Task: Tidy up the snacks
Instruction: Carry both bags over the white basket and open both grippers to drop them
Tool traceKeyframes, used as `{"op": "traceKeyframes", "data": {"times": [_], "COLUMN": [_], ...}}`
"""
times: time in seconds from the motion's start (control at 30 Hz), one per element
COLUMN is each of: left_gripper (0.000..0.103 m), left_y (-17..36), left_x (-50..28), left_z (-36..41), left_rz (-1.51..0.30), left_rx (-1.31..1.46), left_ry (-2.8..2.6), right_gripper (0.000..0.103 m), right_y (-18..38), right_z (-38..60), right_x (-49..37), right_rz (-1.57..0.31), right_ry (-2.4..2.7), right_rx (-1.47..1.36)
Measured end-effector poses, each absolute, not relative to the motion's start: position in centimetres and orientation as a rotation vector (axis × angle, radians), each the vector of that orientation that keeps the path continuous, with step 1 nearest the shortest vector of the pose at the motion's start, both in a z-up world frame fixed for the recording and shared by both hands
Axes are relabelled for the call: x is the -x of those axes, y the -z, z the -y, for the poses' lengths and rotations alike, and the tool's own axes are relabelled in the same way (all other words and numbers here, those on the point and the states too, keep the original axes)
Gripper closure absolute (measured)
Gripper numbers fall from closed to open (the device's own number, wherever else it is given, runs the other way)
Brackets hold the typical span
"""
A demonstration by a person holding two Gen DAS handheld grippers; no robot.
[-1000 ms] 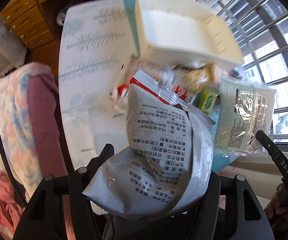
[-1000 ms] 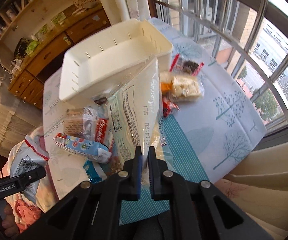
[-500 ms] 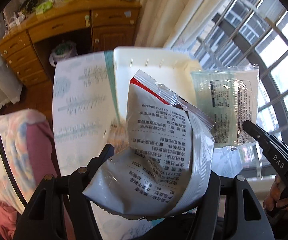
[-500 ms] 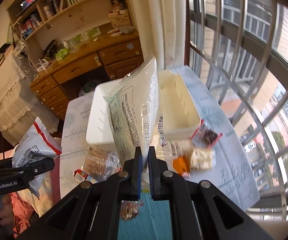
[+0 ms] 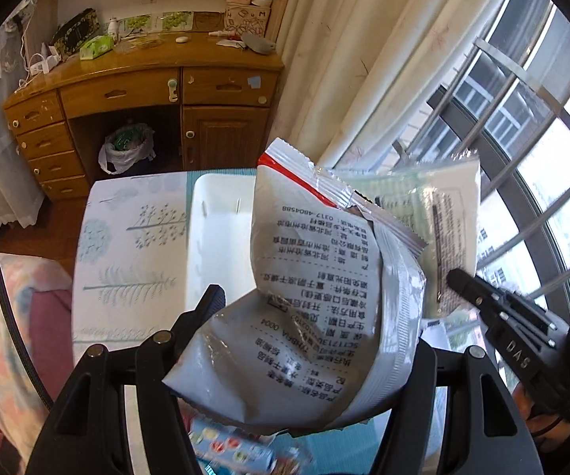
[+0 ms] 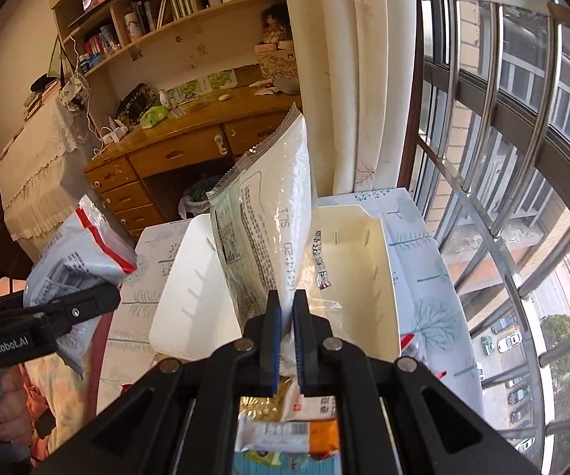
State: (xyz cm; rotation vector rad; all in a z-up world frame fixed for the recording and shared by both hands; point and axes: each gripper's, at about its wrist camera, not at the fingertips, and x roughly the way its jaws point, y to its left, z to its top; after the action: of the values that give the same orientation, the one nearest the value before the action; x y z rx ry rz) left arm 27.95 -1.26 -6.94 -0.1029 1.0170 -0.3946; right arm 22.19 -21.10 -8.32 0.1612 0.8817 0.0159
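My left gripper [image 5: 304,328] is shut on a grey snack bag [image 5: 316,308] with a red stripe, held up over the near end of the white bin [image 5: 213,245]. It also shows in the right wrist view [image 6: 75,257]. My right gripper [image 6: 287,316] is shut on the bottom edge of a pale green-white snack bag [image 6: 269,229], held upright above the white bin [image 6: 368,261]. That bag shows in the left wrist view [image 5: 439,229], right of the grey one. The bin looks empty where visible.
The bin stands on a table with a tree-print cloth [image 5: 126,261]. Several loose snacks [image 6: 289,431] lie on the table below my right gripper. A wooden desk [image 5: 146,91], curtain and barred window [image 6: 502,158] stand beyond. A bed [image 5: 0,336] is at left.
Both grippers have lifted and tilted up with their bags and moved forward over the bin. The snack pile has dropped out of the middle of both views.
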Motion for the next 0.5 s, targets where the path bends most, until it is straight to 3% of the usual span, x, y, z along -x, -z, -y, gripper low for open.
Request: {"op": "traceKeyframes", "data": {"times": [0.3,0.4,0.5], "left_gripper": [0.038,0.031,0.025], "left_y": [9.7,10.3,10.8], "left_x": [-32.3,-33.4,-34.0], "left_z": [3.1,3.8,4.2], "left_rz": [-1.004,-1.016,-1.025], "left_rx": [0.144,0.112,0.093], "left_ry": [0.297,0.255,0.235], "right_gripper": [0.095,0.091,0.071], "right_y": [10.9,11.4,11.4], "right_z": [23.7,24.1,24.4], "right_x": [-25.6,-26.3,-26.5], "right_rz": [-0.917,-0.929,-0.918], "right_ry": [-0.095,-0.121,-0.15], "right_rx": [-0.185,-0.207,-0.232]}}
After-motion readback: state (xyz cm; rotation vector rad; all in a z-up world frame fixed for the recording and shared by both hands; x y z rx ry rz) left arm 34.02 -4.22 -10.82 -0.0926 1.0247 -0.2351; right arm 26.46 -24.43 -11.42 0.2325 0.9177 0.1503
